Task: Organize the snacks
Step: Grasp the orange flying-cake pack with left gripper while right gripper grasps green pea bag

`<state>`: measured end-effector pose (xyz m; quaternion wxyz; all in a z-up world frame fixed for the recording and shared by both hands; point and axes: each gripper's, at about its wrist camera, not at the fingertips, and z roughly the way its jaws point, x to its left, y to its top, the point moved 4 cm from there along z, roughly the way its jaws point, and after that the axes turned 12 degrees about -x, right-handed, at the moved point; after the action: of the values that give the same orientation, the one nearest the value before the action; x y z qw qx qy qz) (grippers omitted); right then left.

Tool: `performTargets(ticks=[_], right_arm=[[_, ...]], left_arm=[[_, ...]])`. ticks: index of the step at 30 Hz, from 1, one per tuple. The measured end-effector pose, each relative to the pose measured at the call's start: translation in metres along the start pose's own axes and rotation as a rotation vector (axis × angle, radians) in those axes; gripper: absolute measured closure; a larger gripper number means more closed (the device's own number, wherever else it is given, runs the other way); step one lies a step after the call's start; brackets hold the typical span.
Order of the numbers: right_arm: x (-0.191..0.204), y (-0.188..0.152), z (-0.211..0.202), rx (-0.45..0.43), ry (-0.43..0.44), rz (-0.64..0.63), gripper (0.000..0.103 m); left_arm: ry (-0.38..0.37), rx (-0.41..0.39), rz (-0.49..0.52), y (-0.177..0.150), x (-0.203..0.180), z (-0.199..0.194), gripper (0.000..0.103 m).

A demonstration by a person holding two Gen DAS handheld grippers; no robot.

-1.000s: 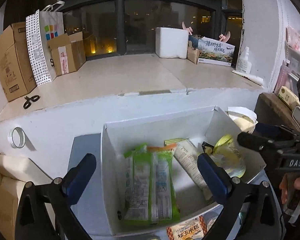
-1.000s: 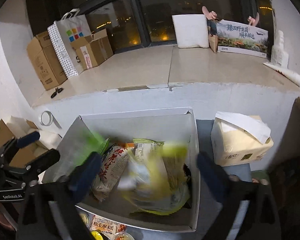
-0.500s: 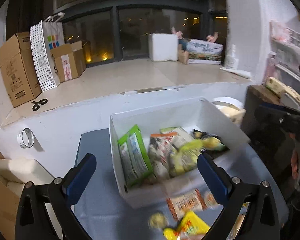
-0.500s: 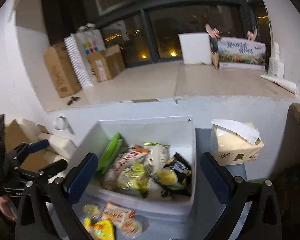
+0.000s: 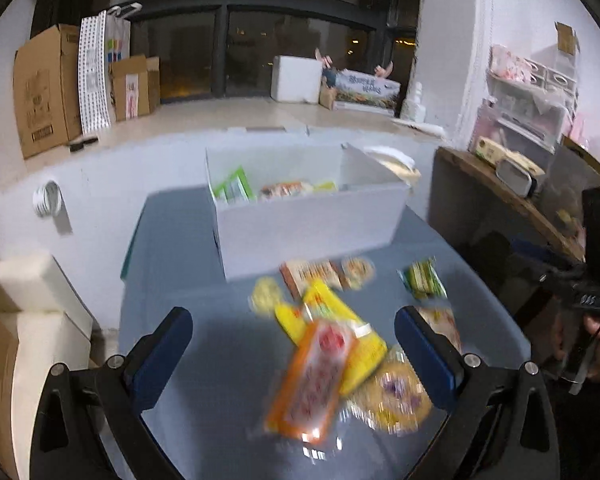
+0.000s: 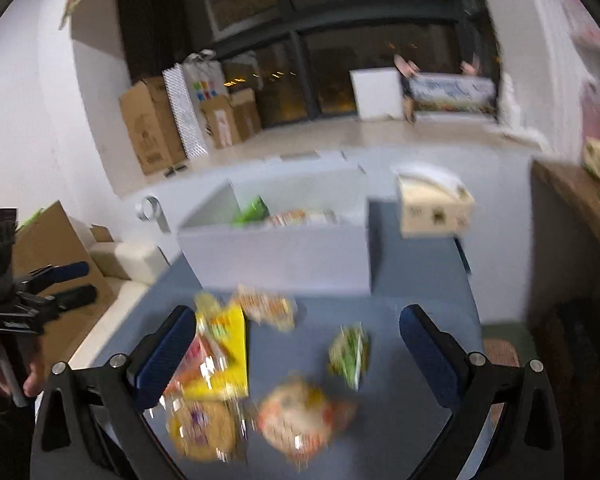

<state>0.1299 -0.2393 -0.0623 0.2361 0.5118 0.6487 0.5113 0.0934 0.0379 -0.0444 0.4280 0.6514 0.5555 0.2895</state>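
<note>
Though blurred, the orange snack packet (image 5: 313,376) is seen lying on the blue tabletop (image 5: 204,360) atop a yellow bag (image 5: 339,332); judged light, crinkly, slippery, best pinched at an edge. Both hand-held grippers (image 5: 294,340) (image 6: 292,344) are held apart, empty.

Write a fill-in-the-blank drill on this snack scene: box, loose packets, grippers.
1. The white rectangular box stands on a ____ tabletop.
2. The orange snack packet lies partly on top of a ____ packet.
3. Both the left gripper and the right gripper are ____ and hold nothing.
4. The green packet sits ____ the box.

Missing: blue; yellow; open; inside
</note>
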Motion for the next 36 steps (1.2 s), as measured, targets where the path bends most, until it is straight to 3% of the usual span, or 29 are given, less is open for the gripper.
performTargets(ticks=[6,13,24,25,27,29,36], right_arm=[[-0.016,-0.045,0.005,0.096,-0.044,0.030,0.000],[-0.025,-0.040,0.042,0.127,-0.067,0.029,0.000],[-0.040,-0.052,0.137,0.280,-0.112,-0.003,0.000],[-0.042,-0.054,0.140,0.288,-0.112,0.006,0.002],[-0.046,-0.058,0.141,0.307,-0.161,-0.012,0.037],[-0.049,-0.058,0.137,0.298,-0.211,-0.060,0.056],[-0.063,-0.060,0.120,0.267,-0.148,0.007,0.057]], left_arm=[[0.045,0.038,0.048,-0.031,-0.005,-0.009,0.000],[0.044,0.050,0.013,-0.035,0.002,-0.006,0.000],[0.069,0.074,0.058,-0.042,-0.002,-0.001,0.000],[0.069,0.074,0.063,-0.042,-0.003,-0.001,0.000],[0.067,0.079,0.067,-0.044,-0.003,0.001,0.000],[0.067,0.088,0.065,-0.046,-0.004,0.003,0.000],[0.065,0.118,0.078,-0.053,-0.006,0.015,0.000]])
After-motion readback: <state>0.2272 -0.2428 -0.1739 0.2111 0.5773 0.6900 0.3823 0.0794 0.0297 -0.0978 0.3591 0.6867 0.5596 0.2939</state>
